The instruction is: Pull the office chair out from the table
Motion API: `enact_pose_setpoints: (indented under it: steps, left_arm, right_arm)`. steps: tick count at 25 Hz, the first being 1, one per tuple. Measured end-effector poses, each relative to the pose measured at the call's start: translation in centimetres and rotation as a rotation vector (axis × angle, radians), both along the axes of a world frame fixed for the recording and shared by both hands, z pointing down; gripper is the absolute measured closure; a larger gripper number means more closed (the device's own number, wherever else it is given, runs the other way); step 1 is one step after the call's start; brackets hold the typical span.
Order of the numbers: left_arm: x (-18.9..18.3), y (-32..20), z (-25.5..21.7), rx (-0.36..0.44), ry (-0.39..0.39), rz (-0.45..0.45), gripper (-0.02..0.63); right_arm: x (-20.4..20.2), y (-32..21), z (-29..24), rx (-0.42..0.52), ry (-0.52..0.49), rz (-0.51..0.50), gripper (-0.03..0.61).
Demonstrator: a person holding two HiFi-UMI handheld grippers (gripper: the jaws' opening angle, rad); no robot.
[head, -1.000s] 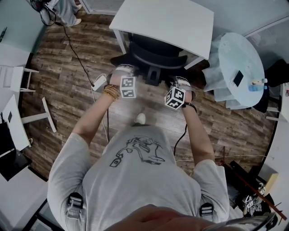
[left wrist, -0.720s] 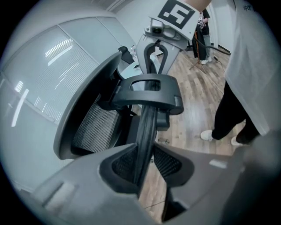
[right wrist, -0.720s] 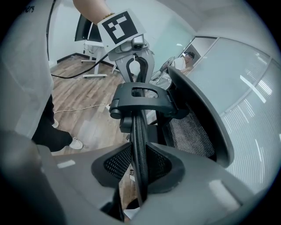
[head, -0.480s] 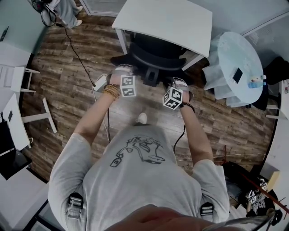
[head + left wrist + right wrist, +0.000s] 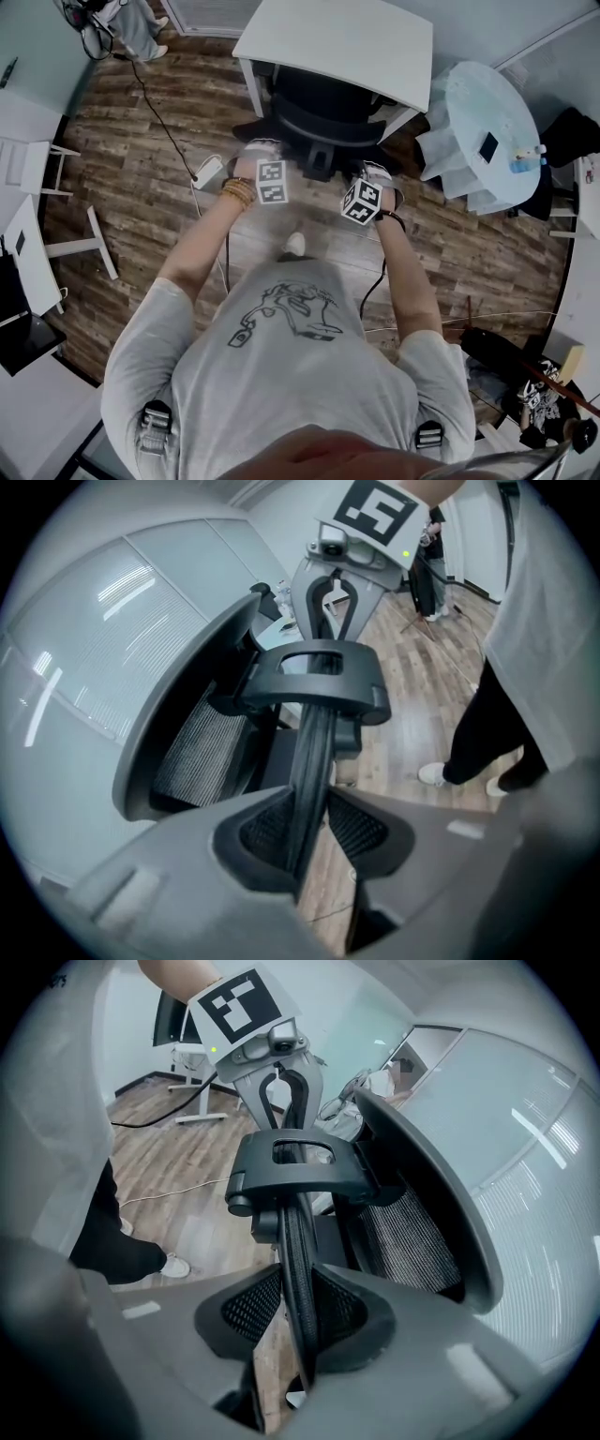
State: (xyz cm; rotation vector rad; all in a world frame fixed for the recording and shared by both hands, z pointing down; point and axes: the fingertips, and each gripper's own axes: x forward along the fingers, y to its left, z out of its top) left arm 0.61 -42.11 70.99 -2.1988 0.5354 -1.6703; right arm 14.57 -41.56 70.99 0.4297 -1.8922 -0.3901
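Left gripper point(image 5: 307, 832) and right gripper point(image 5: 298, 1312) each pinch the thin rim point(image 5: 314, 752) of the chair point(image 5: 323, 108) at opposite ends, likely for a straight, even pull, with the seat tucked under the table point(image 5: 347, 37).

The office chair point(image 5: 323, 108) is black, with a mesh backrest point(image 5: 187, 752) in a curved frame. It stands upright on the wooden floor, seat tucked under the white desk point(image 5: 347, 37) and backrest just outside the desk's near edge. A thin black crossbar point(image 5: 298, 1241) with a central bracket runs behind the backrest. The left tongs point(image 5: 305, 846) and right tongs point(image 5: 302, 1321) each pinch it.
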Motion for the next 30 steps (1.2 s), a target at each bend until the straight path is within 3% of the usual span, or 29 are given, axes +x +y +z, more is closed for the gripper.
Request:
enact_pose_setpoints:
  steps: [30]
  left_arm:
    - [-3.9,17.6,-0.1,0.001,0.017,0.050,0.506]
  right_arm:
    - [-4.0,18.3,-0.1,-0.014,0.010,0.043,0.472]
